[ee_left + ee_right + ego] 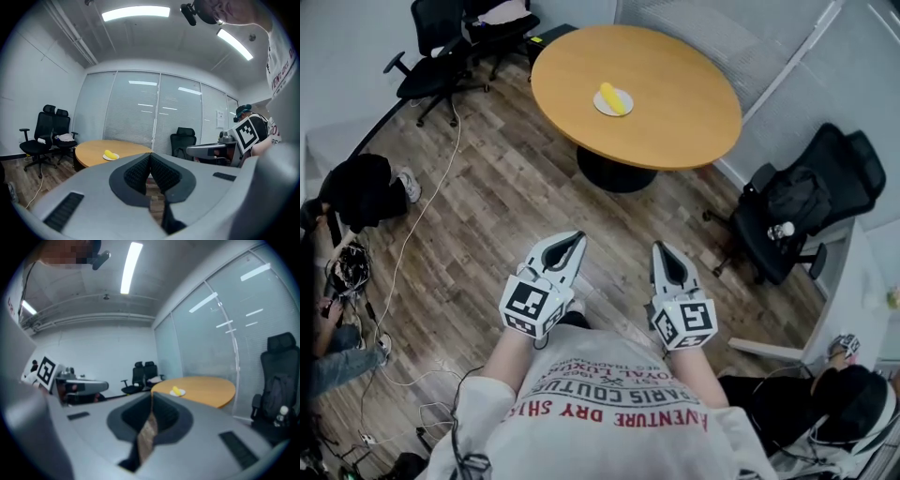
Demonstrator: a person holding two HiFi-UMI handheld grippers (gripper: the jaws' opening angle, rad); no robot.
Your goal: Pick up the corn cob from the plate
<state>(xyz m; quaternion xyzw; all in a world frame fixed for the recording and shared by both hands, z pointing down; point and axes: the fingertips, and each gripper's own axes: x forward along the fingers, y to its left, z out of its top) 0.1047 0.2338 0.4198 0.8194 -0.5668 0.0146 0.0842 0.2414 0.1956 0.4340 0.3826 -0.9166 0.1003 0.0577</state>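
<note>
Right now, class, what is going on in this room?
A person stands on the wooden floor with a gripper in each hand. The left gripper and right gripper are both shut and empty, pointing toward the round table. The corn cob lies on a white plate there, untouched, some way ahead of both.

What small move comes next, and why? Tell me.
Probably step closer to the round table: the corn cob lies on its plate far ahead, while the left gripper and right gripper, both shut and empty, are over the floor, short of it.
</note>
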